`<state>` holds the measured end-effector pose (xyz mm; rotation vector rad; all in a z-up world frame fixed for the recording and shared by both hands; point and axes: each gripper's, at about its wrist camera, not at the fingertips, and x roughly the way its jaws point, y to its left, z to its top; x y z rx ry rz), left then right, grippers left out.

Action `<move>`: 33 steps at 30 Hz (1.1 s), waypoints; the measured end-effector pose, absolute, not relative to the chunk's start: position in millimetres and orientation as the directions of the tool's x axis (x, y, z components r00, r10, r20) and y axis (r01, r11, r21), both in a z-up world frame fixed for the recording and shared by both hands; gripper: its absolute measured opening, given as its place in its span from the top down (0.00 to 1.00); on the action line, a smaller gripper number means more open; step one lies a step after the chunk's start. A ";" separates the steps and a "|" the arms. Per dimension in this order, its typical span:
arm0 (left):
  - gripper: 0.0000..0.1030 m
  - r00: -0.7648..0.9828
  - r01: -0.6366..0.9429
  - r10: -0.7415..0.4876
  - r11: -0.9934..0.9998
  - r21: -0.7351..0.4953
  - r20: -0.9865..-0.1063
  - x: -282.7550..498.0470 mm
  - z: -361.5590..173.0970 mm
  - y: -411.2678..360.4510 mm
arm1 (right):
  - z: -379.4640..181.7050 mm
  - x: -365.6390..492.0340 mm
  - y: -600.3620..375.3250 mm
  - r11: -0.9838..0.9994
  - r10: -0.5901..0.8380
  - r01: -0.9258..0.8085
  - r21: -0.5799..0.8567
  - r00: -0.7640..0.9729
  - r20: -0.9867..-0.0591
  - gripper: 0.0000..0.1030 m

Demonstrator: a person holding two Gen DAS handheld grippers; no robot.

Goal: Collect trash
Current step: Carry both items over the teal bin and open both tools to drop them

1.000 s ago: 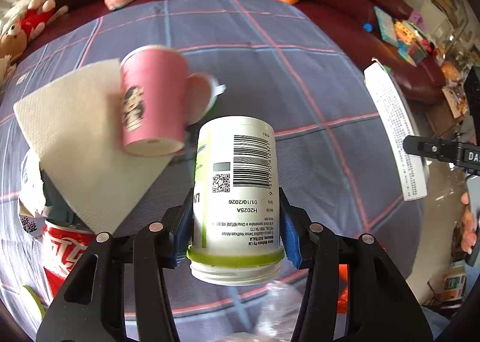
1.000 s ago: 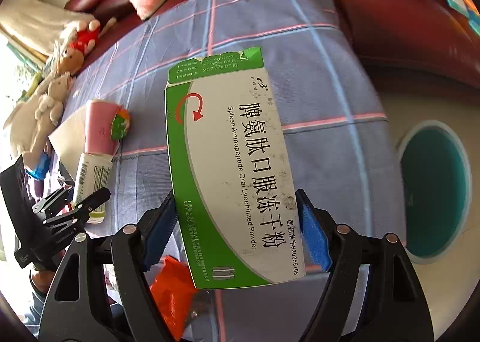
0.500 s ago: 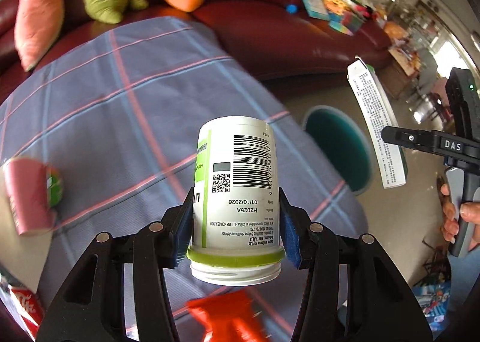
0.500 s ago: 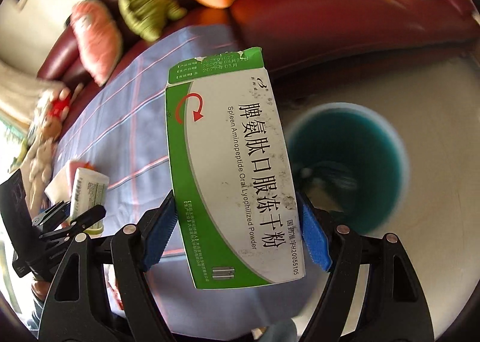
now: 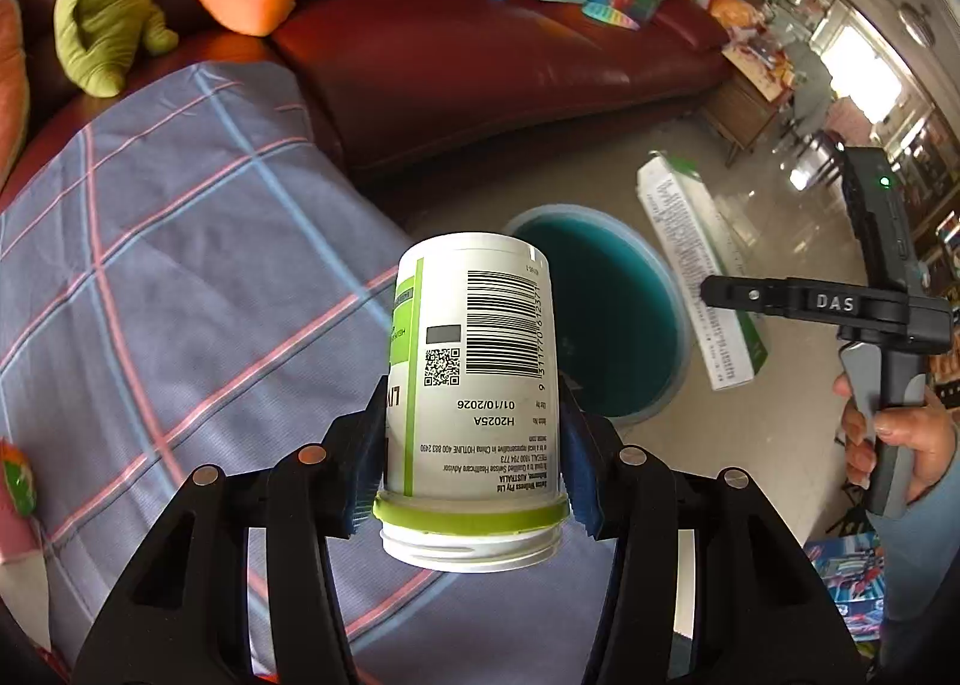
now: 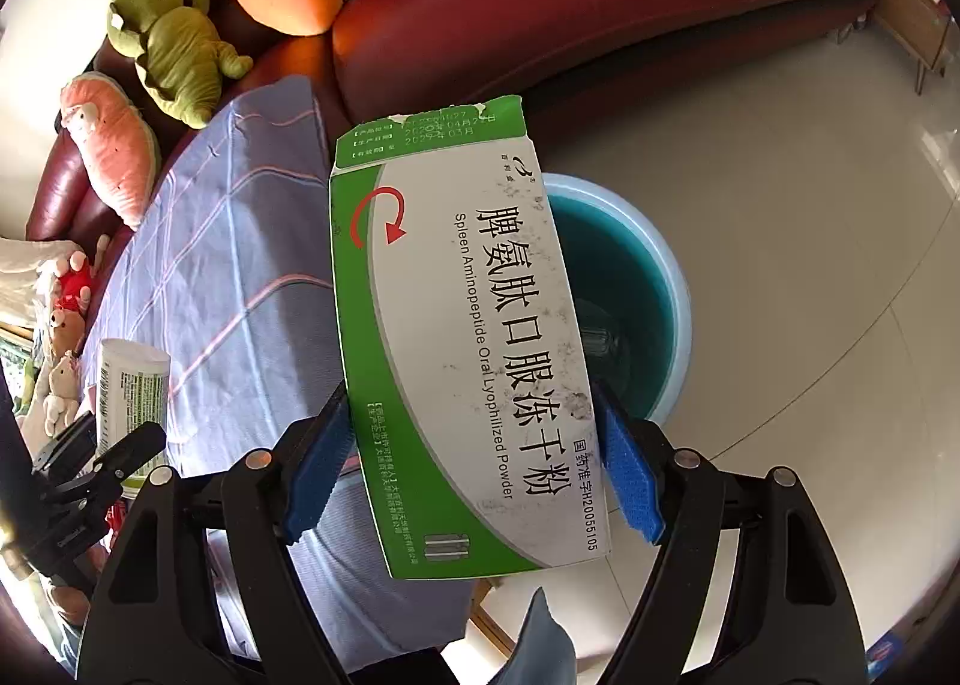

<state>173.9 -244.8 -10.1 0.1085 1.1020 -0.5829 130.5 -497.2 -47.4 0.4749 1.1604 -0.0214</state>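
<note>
Bottle: your left gripper point(image 5: 474, 445) has its blue pads clamped on the lower body of the white supplement bottle point(image 5: 480, 373), just above the green band, mouth toward you and base pointing away. That grip low on the body leaves most of the bottle free to drop clear once you let go.
Bottle against the bin: it hangs in the air with its base at the near-left rim of the teal bin point(image 5: 606, 319), not yet over the middle of the opening.
Box: your right gripper point(image 6: 474, 469) holds the green-and-white medicine box point(image 6: 462, 325) across its width, pads on the two long edges near the lower end. The torn flap end points away from you, so the box should slide off lengthwise.
Box against the bin: in the right wrist view it covers the bin's left side; in the left wrist view it hangs beyond the bin's right rim. I judge it close to, but not squarely above, the opening.
Bin: it stands on the pale floor point(image 6: 780, 217), beside the corner of the bench with the checked cloth point(image 5: 180, 277) and in front of the red sofa point(image 5: 480, 60).
Why both are loaded: one trip empties two items.
Next, as a judgement: centre each item over the bin before you release.
</note>
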 end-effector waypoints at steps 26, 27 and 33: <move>0.50 0.233 0.553 -0.384 0.808 -0.203 -0.893 194.9 -42.8 -311.1 | -53.0 122.0 -537.5 0.891 0.173 0.327 0.314 0.393 -0.903 0.25; 0.50 0.229 0.556 -0.384 0.806 -0.203 -0.895 197.0 -44.6 -314.9 | -52.9 121.4 -538.8 0.891 0.169 0.332 0.310 0.392 -0.904 0.25; 0.50 0.213 0.570 -0.389 0.795 -0.209 -0.897 207.7 -54.7 -337.8 | -53.2 120.4 -545.3 0.894 0.143 0.347 0.283 0.376 -0.915 0.25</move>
